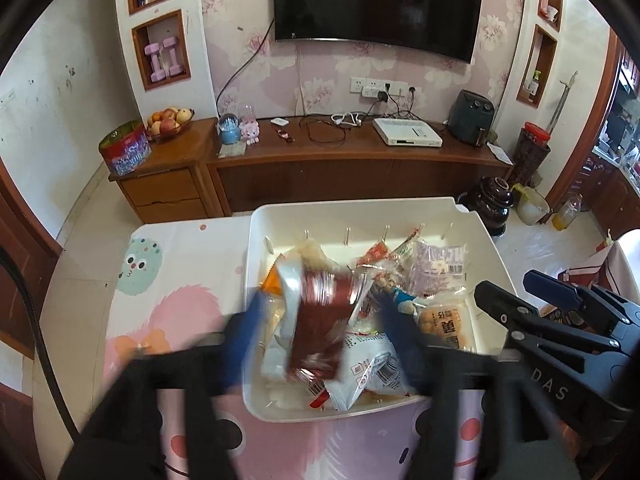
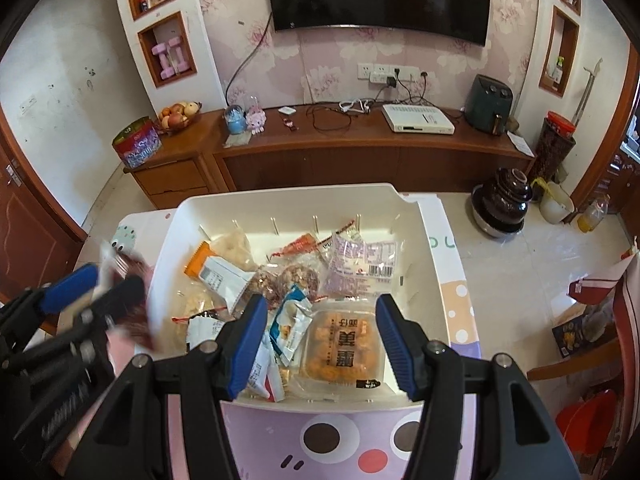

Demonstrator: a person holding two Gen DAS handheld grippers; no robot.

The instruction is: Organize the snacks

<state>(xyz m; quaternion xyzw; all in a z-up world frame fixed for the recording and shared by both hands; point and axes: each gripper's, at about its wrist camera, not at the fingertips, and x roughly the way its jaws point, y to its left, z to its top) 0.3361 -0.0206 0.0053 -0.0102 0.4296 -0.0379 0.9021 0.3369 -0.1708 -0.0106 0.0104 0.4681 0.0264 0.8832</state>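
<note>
The white bin [image 2: 424, 236] sits on the cartoon-print tabletop [image 2: 352, 440] at frame centre, holding mixed snack packets. A red-and-silver packet [image 1: 320, 320], blurred, lies between the left gripper [image 1: 320, 336] jaws, which stand wide and clear of it. The right gripper [image 2: 322, 344] jaws stand part open, empty, above the orange pastry pack [image 2: 340, 348] at lower centre.

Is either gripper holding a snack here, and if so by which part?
Neither. The left gripper stands open around a blurred dark red foil snack packet, pads apparently off it. The right gripper is open and empty over the white plastic bin.
</note>
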